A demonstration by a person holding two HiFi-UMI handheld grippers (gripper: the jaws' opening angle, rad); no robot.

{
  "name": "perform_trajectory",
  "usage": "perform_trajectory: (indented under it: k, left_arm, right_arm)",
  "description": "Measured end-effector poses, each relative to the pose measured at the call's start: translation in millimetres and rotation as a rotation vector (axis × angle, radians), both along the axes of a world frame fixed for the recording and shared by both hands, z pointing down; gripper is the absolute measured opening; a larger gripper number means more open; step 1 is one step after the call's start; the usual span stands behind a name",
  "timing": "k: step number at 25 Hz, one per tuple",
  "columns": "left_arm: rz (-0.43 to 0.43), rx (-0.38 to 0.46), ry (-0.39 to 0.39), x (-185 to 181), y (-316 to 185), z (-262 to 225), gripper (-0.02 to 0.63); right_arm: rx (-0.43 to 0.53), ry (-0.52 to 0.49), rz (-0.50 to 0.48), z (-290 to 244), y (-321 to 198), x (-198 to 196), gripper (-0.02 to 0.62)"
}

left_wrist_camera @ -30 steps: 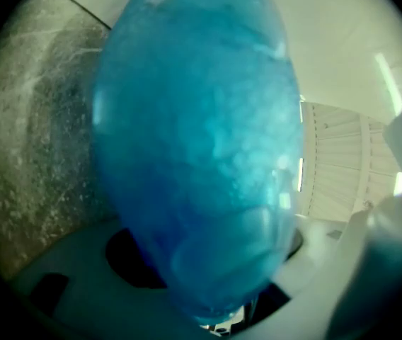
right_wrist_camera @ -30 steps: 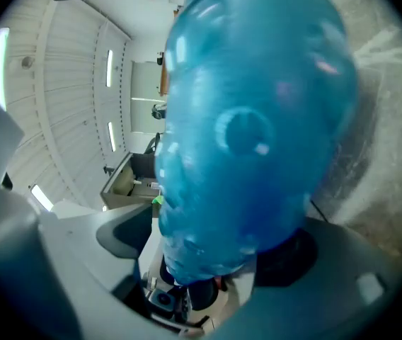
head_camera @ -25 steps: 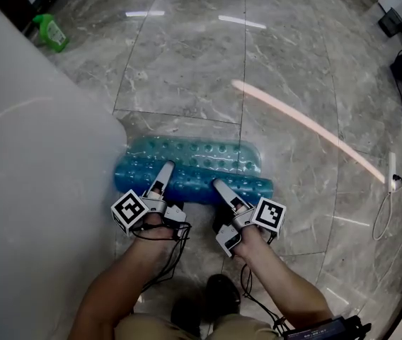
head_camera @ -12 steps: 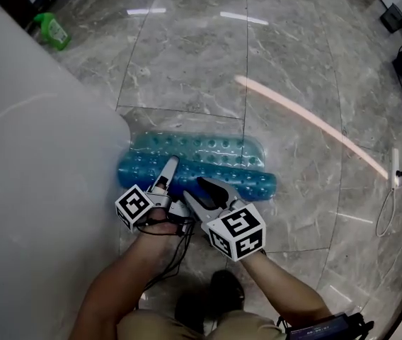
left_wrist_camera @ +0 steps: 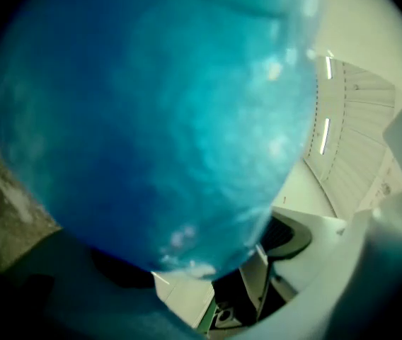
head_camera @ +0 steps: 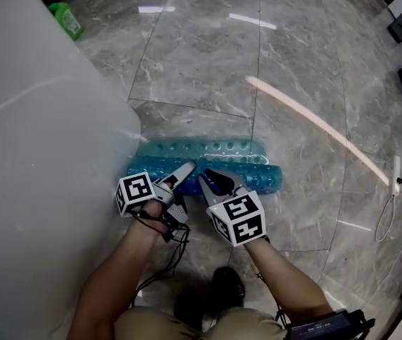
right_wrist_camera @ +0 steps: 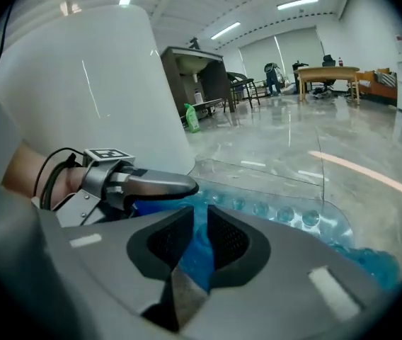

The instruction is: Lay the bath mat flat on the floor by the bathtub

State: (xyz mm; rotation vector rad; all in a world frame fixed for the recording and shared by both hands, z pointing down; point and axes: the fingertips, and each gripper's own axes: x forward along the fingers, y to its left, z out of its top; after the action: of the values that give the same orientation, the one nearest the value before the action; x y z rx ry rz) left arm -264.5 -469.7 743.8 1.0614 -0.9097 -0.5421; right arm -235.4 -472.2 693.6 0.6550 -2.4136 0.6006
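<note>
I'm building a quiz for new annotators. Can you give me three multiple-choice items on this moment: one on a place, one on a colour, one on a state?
1. Where does the bath mat lie?
A. on the floor beside the bathtub
B. inside a sink
C. on a table

2. What colour is the bath mat?
A. pink
B. blue
C. white

3. What state is the right gripper in?
A. open and empty
B. shut on a bottle
C. shut on the bath mat

Answers:
1. A: the head view shows it folded over on the floor next to the bathtub.
2. B: it is translucent blue in every view.
3. C: its jaws have just been closing, and the blue mat is pinched between the pads.
</note>
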Motion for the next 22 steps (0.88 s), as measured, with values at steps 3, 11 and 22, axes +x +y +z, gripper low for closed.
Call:
perform_trajectory:
  k: [3,11,22]
  left_arm:
    - [0.083,-0.018,0.007,9.9,16.9,0.9,0.437]
    - [0.192,0.137,-0.091,20.2,40.1,0.4,0.350]
    - [0.506,0.590,-0.690,39.4,110.4,-19.0,0.002]
  right_arm:
    - [0.018,0.021,-0.023,3.7,4.1,-0.5,0.055]
    - [-0.022,-0.117,0.026,-0.8,15.5,9.6,0.015]
    - [0.087,-0.070,0.003,-25.0,21.0,28.2,0.005]
